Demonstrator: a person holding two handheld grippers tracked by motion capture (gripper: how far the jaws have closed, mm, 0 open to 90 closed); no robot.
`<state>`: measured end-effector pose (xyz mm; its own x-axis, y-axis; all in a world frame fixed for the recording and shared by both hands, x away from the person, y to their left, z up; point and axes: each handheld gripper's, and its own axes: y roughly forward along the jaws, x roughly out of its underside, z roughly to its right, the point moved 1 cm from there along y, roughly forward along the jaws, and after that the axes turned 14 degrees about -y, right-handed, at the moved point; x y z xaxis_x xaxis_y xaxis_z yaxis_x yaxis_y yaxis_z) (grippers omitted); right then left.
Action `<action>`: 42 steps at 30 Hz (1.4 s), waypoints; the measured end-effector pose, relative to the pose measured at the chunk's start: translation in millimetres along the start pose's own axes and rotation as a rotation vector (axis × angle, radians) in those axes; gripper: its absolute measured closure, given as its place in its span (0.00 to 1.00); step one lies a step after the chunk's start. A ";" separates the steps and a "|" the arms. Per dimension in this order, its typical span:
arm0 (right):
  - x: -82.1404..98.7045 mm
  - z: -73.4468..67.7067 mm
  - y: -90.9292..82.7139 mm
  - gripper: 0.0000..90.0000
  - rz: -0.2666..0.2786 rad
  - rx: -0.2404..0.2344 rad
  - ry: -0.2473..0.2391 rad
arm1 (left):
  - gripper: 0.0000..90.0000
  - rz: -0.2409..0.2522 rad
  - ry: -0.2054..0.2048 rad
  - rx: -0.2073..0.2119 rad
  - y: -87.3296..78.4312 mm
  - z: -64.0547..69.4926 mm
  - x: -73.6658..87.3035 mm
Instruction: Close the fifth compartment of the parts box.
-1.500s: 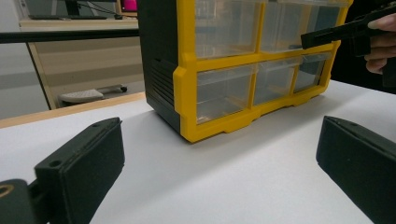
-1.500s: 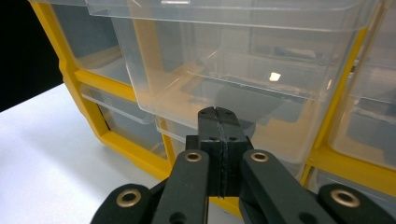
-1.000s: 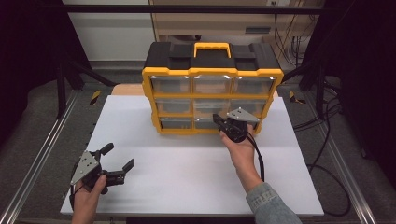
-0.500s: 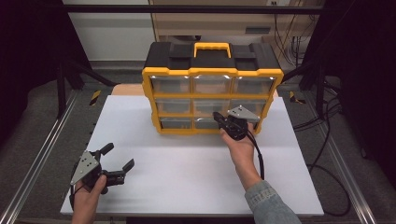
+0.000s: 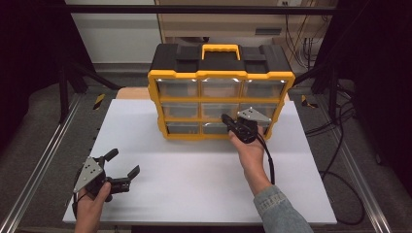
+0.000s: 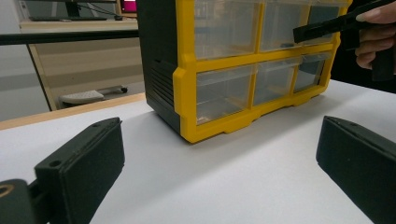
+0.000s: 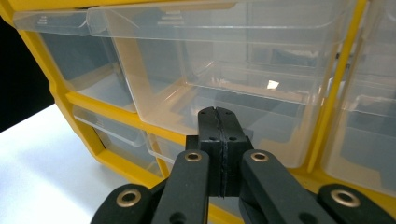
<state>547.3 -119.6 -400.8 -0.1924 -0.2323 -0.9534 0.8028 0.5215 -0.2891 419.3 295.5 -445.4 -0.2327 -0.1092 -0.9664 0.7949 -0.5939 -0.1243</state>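
Yellow-and-black drawer organizer [image 5: 221,92] stands upright toward the far middle of the white counter [image 5: 194,174], clear drawers facing the person, yellow carry handle [image 5: 221,48] on top. Right claw [image 5: 228,120] is up at the cabinet front, jaws clenched flat against each other with nothing between them (the right gripper view shows the pads meeting along one seam), tips right at the clear middle drawer [image 7: 224,70]; contact with the drawer face cannot be judged. Left claw [image 5: 119,167] sits low at the near left corner of the counter, well apart from the organizer, jaws released wide, nothing between them
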 end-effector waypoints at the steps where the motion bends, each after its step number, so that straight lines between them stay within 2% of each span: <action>1: -0.2 0.5 0.3 1.00 -0.001 0.001 -0.006 | 0.01 -0.001 0.000 0.000 0.0 -0.1 0.1; 17: -4.0 2.2 4.1 1.00 -0.005 0.006 -0.004 | 0.01 -0.001 0.000 0.001 0.4 -0.1 0.1; 22: -3.7 3.6 4.8 1.00 -0.008 0.004 0.005 | 0.01 -0.001 0.000 0.001 0.4 0.0 0.1; 26: -3.7 4.0 5.4 1.00 -0.001 -0.001 0.031 | 0.01 -0.001 0.000 0.002 0.4 0.1 0.1; 42: -3.7 5.3 6.9 1.00 -0.005 0.000 0.033 | 0.01 0.000 0.000 0.003 0.4 0.2 0.0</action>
<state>556.5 -119.4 -398.8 -0.2155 -0.2075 -0.9542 0.8018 0.5202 -0.2942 419.4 295.1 -445.4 -0.2330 -0.1095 -0.9663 0.7935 -0.5959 -0.1238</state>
